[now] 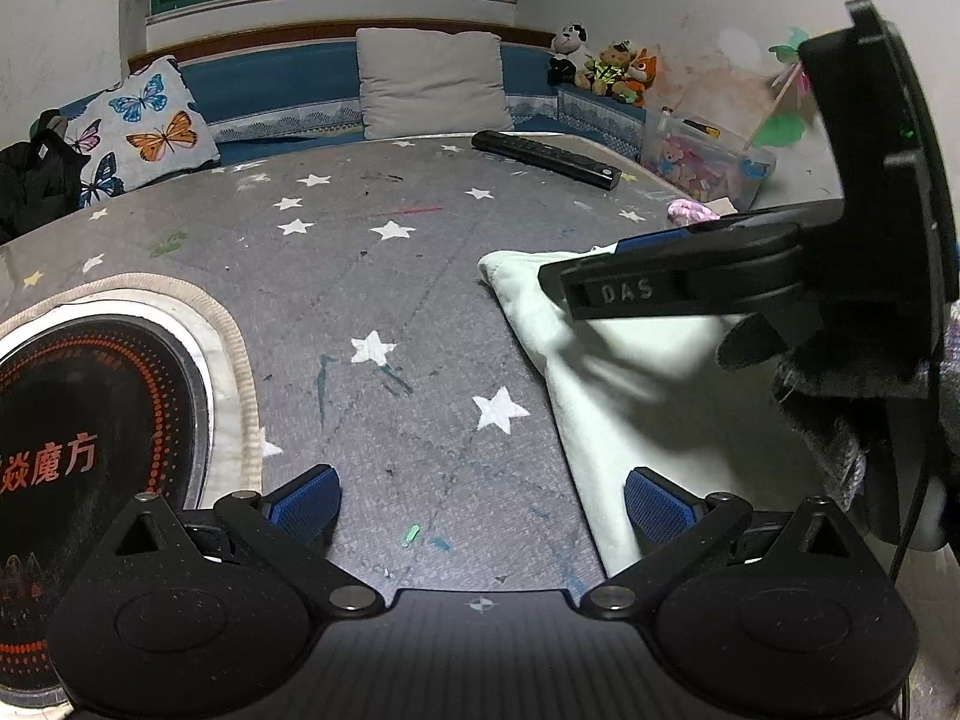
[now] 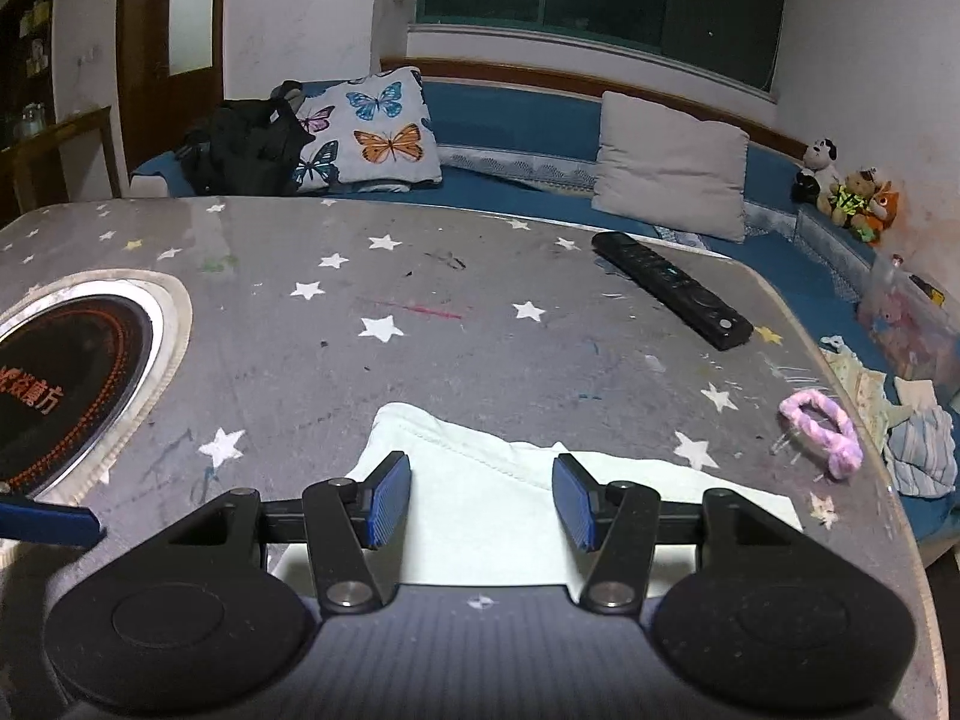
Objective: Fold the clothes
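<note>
A folded white cloth (image 2: 480, 468) lies flat on the grey star-patterned table cover (image 2: 420, 276), near the table's front right. My right gripper (image 2: 483, 498) hovers just over the cloth's near part with its jaws half apart and nothing pinched between the blue pads (image 2: 390, 498). In the left wrist view the same cloth (image 1: 630, 384) is on the right, with the right gripper (image 1: 576, 279) seen side-on above its far corner, held by a gloved hand (image 1: 810, 402). My left gripper (image 1: 480, 504) is open wide over the bare table cover, its right pad (image 1: 657, 507) at the cloth's left edge.
A round black cooktop (image 1: 90, 420) is set into the table at the left. A black remote (image 2: 672, 288) and a pink hair band (image 2: 822, 432) lie further back and right. Behind are a blue sofa (image 2: 516, 126) with pillows, plush toys, a toy box and loose clothes (image 2: 918, 450).
</note>
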A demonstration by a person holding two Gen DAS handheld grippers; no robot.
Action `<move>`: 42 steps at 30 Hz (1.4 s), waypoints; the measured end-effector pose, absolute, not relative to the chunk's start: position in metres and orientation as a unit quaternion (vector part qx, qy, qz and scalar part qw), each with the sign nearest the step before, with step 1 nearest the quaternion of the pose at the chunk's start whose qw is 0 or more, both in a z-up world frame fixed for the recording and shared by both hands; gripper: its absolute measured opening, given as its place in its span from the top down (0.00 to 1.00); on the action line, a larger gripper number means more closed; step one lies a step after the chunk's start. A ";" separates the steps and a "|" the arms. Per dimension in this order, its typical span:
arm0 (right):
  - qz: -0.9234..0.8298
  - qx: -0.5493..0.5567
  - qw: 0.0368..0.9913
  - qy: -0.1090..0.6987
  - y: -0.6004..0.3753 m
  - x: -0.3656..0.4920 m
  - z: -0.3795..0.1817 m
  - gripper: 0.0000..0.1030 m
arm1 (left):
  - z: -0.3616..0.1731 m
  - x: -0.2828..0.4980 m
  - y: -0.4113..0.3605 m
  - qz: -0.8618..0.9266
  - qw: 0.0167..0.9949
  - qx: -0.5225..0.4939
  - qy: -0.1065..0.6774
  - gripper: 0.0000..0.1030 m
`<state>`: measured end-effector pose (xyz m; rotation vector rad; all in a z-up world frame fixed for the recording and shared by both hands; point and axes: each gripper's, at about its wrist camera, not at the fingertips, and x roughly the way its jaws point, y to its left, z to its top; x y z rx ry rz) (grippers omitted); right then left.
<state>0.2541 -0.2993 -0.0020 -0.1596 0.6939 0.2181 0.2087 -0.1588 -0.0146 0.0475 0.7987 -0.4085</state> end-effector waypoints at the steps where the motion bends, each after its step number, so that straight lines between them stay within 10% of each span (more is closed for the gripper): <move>1: 0.106 -0.076 0.932 0.338 -0.300 0.253 -0.001 0.48 | -0.015 0.208 -0.159 -0.197 0.901 0.023 0.386 0.00; 42: 0.098 -0.028 0.942 0.321 -0.386 0.072 0.000 0.47 | -0.014 0.172 -0.145 -0.198 0.902 0.057 0.379 0.00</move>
